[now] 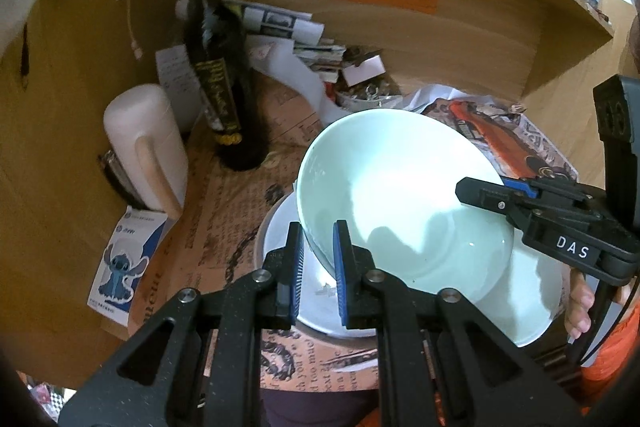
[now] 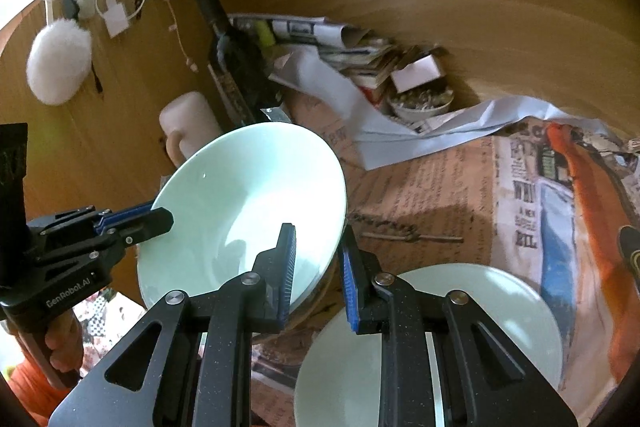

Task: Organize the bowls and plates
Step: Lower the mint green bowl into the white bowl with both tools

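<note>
The bowl (image 1: 400, 203) hangs tilted in the air above the tabletop (image 2: 432, 195), pinched at opposite sides of its rim: the left hand-held gripper (image 1: 319, 267) has its blue pads narrowed on the near edge, and the right hand-held gripper (image 2: 316, 275) straddles the rim on the other side, though whether its pads press the wall tightly I cannot tell. Below it lie a white plate (image 1: 280, 243) and a pale green plate (image 2: 500, 307).

The main risk is the glazed rim sliding out of the pads, since the bowl is steeply tilted and held only by thin edges. If one side lets go first, the bowl could swing and strike the plates underneath, chipping them. A sideways swing could also knock the dark bottle (image 1: 220, 67) or the white jug (image 1: 148, 151) standing near it on the cluttered tabletop.
</note>
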